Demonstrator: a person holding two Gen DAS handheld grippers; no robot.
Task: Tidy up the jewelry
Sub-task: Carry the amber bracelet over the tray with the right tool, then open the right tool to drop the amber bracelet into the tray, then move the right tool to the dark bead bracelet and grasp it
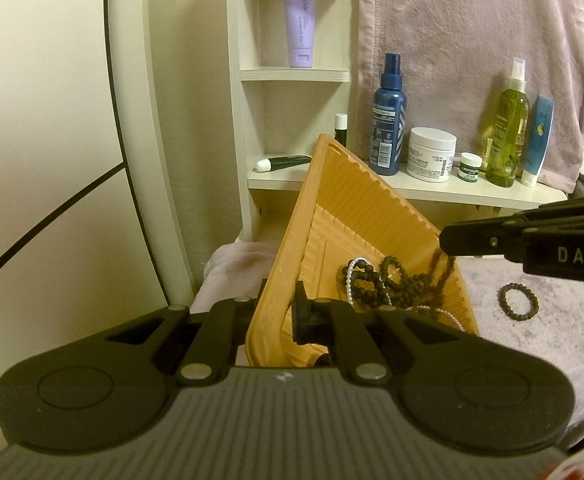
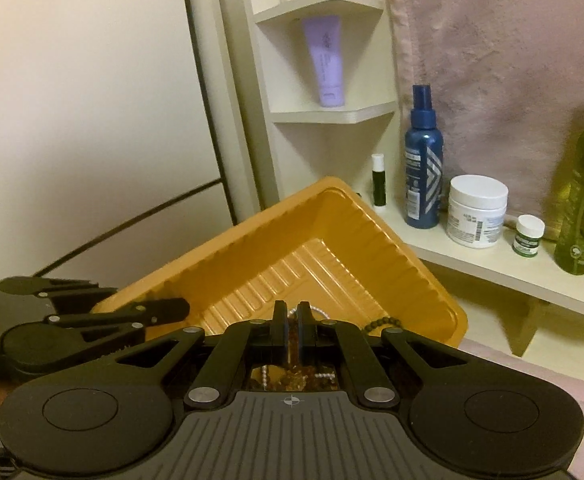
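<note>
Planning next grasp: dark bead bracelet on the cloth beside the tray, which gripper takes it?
Right. The right gripper is nearer the bracelet but seems shut on a brown strand, so drop that first. The left gripper clamps the tilted tray wall.

Warm yellowish indoor light, moderately dim. Strong fisheye bend: wall edges left of orange tray (image 1: 356,216) curve, dark vignette at frame corners. Soft glare on tray (image 2: 308,240) floor. Shadow beneath shelf (image 1: 432,190) right of tray. Slight softness, grain; near black housing below tray blurred.
</note>
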